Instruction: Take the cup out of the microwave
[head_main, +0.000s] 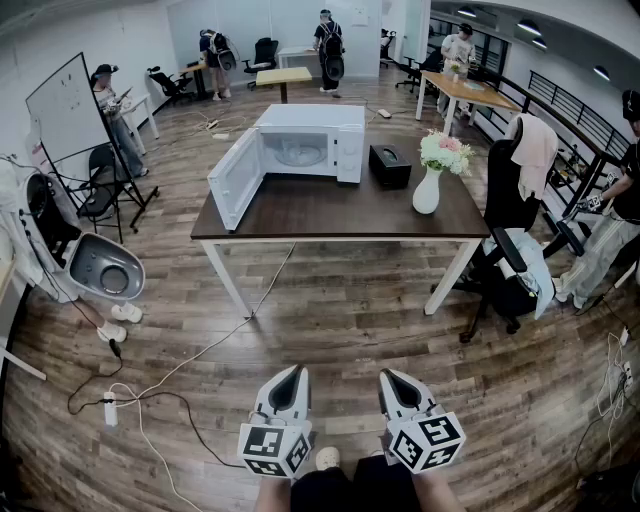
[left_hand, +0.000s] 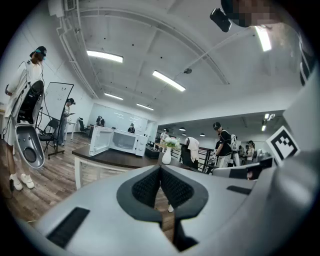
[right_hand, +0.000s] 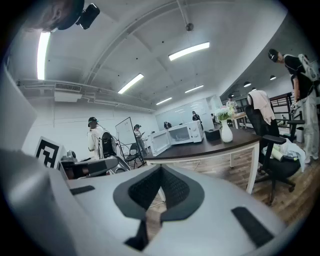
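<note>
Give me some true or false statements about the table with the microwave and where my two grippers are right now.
1. The microwave has its door swung open. True.
2. The white vase of flowers stands on top of the microwave. False: it stands on the table, to the right of the microwave.
3. The left gripper and the right gripper are both shut and empty. True.
4. The left gripper is reaching into the microwave. False: it hangs over the floor, well short of the table.
5. A black box sits between the microwave and the vase. True.
</note>
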